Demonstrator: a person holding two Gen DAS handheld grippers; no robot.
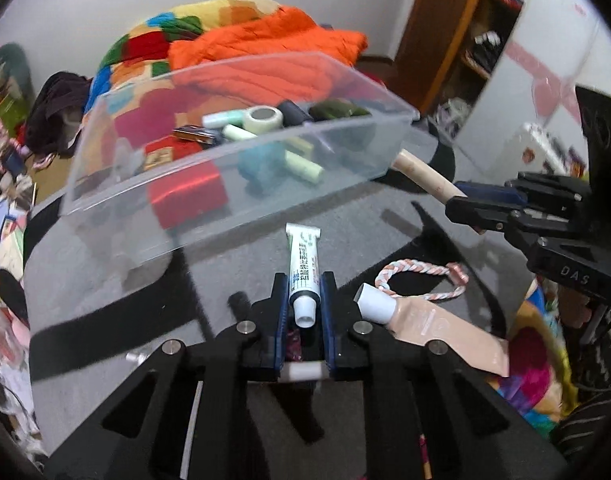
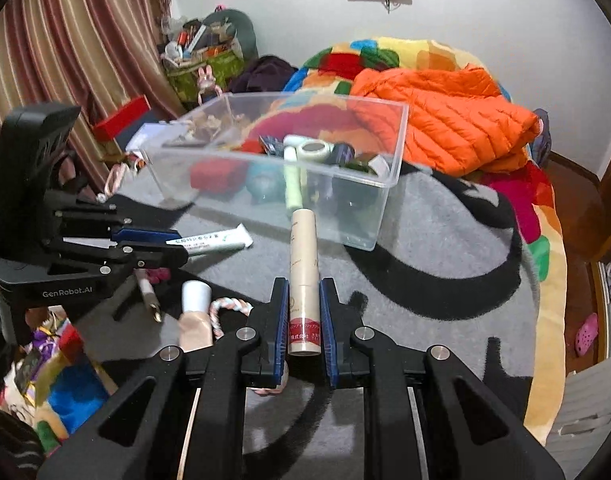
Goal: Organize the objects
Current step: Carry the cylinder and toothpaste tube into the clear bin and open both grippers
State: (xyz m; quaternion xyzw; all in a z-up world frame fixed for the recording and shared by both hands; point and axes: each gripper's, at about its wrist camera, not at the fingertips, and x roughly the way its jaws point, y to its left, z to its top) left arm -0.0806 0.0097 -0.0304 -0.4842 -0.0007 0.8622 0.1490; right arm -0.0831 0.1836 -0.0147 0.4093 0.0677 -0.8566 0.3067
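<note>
We have both hands loaded over the grey-and-black rug (image 2: 445, 248) spread on the bed. Our left hand-held gripper (image 1: 304, 300) is clamped on a small white ointment tube (image 1: 303, 264), gripped near its cap end with the crimped tail pointing toward the clear plastic bin (image 1: 233, 184). Our right hand-held gripper (image 2: 303, 304) is closed on a beige cylindrical tube (image 2: 303, 276), held low near its base, its far end close to the bin's near wall. The bin sits toward the far edge of the rug and already holds a tape roll (image 1: 263, 118), a red box (image 1: 187, 196) and other small items. A peach squeeze tube (image 1: 433, 324) and a pink-and-white braided loop (image 1: 421, 276) lie on the rug near its right edge, not yet sorted. Our worry is the bin's near wall: the beige tube sticks out far ahead of the jaws, so carrying it forward too low would likely knock the light bin and shove it across the soft rug. The ointment tube is slim and slick, so it could slip or pivot if we swing it fast. With both grippers heading for the same opening, they could also bump each other.
</note>
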